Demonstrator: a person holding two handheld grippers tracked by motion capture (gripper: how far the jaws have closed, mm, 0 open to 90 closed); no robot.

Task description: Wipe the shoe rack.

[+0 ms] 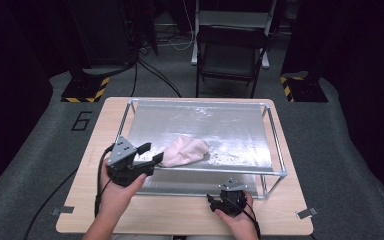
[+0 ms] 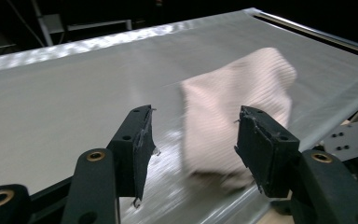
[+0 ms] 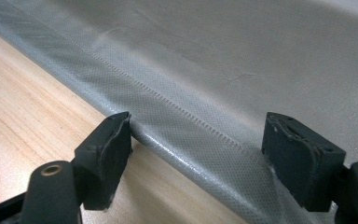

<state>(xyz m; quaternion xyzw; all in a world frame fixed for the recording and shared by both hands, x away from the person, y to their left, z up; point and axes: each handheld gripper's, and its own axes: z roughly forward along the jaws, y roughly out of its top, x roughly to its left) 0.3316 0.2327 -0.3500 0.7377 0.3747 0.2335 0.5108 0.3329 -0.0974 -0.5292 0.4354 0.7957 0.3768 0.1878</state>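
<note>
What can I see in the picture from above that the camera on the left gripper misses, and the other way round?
From above: the whole wooden table, the person's hands, the right gripper, a folding chair behind.

From the left gripper: its black pads close up, standing apart, and the cloth's fine ribbing.

Both: the pink cloth lying on the silvery sheet, just ahead of the open left gripper.

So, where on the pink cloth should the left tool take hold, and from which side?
Probably the near left edge of the pink cloth, coming from the left tool side with its open jaws level. The cloth lies crumpled on the silver sheet, and in the left gripper view that bunched edge rises just past the jaws, thick enough to pinch. The flatter far part offers less to grip.
</note>
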